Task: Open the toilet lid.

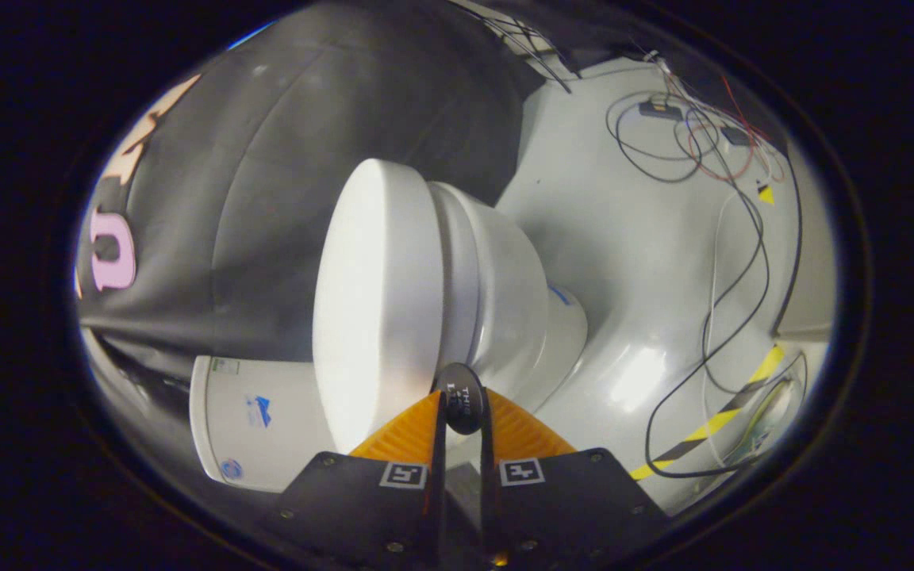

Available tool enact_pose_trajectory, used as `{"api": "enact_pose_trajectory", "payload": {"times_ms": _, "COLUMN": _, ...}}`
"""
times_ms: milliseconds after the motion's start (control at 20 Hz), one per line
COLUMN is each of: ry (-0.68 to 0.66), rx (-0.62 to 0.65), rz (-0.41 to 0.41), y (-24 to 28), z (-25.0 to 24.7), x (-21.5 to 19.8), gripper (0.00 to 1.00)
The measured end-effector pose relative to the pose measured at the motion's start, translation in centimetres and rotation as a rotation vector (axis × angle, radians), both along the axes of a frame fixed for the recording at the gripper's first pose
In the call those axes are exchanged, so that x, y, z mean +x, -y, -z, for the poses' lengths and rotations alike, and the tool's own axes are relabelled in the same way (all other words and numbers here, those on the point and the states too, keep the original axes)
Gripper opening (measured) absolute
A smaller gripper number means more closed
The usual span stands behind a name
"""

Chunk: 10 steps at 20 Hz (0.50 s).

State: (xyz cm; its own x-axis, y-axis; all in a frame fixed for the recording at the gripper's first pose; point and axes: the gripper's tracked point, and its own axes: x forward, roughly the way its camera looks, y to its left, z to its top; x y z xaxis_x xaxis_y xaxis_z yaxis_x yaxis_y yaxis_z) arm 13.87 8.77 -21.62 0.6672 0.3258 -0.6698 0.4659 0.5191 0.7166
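Note:
The view is rolled sideways, so the white toilet looks tipped over. Its oval lid (378,301) lies down against the seat and bowl (512,309), with the tank (243,420) behind it. A small black round tab (463,408) sits at the lid's front rim. My gripper (463,396) is right at that rim, its two fingers drawn close together with the tab pinched between them. The fingers hide the spot where the tab meets the lid.
Glossy grey floor (631,238) spreads beyond the bowl, crossed by loose black, white and red cables (731,262) and a yellow-black tape strip (723,420). The black booth cloth (266,182) hangs close behind the lid and tank.

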Motion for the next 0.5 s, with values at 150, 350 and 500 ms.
{"api": "enact_pose_trajectory", "payload": {"times_ms": 150, "ry": 0.026, "rx": -0.018, "rz": -0.004, "y": 0.7, "z": -0.3, "x": 0.3, "gripper": 0.19}}
{"api": "enact_pose_trajectory", "payload": {"times_ms": 350, "ry": 0.054, "rx": 0.014, "rz": -0.001, "y": 0.7, "z": -0.8, "x": 0.6, "gripper": 0.15}}
{"api": "enact_pose_trajectory", "payload": {"times_ms": 500, "ry": 0.090, "rx": 0.058, "rz": 0.011, "y": 0.4, "z": -1.1, "x": 1.2, "gripper": 0.07}}
